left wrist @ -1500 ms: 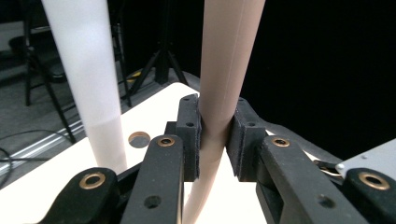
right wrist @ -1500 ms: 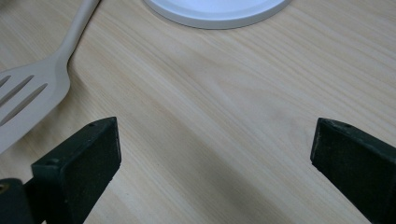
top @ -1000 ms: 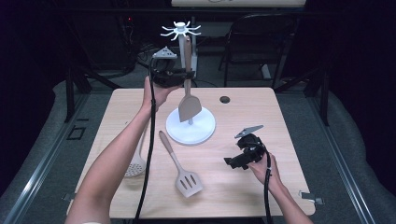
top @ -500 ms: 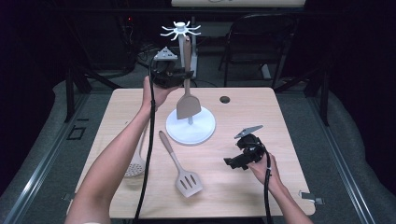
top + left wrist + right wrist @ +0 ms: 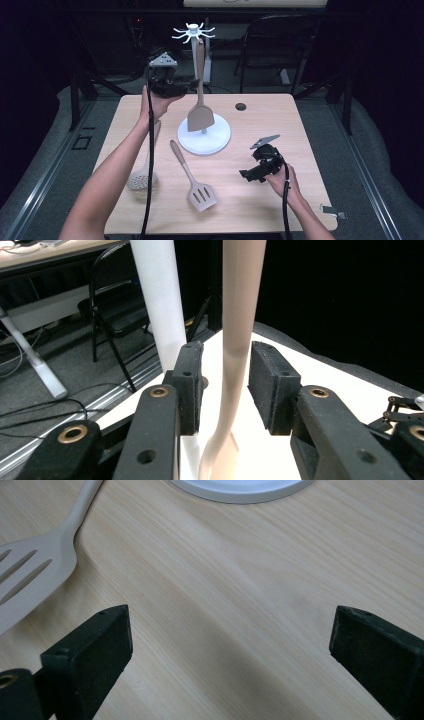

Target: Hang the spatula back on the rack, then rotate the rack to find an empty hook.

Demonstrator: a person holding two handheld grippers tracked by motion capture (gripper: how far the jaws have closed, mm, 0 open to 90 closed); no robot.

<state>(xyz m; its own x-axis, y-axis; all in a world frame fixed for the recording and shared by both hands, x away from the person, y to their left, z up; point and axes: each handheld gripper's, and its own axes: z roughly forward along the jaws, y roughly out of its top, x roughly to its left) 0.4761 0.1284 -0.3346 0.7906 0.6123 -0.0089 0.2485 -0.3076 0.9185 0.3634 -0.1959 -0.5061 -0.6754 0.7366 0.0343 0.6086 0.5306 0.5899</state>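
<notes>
Nearest, the right gripper rests on the table, jaws wide and empty; 2 utensils, a slotted turner and skimmer, await hanging; farther, the left gripper has just been opening around the solid spatula, hung on the rack, pads clear

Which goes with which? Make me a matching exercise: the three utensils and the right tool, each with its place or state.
1 solid spatula
2 slotted spatula
3 perforated skimmer
4 right tool

A jaws wide apart
B hanging on the white stand
C lying flat in front of the stand's base
D lying at the left side of the table

Pairs: 1-B, 2-C, 3-D, 4-A
</notes>
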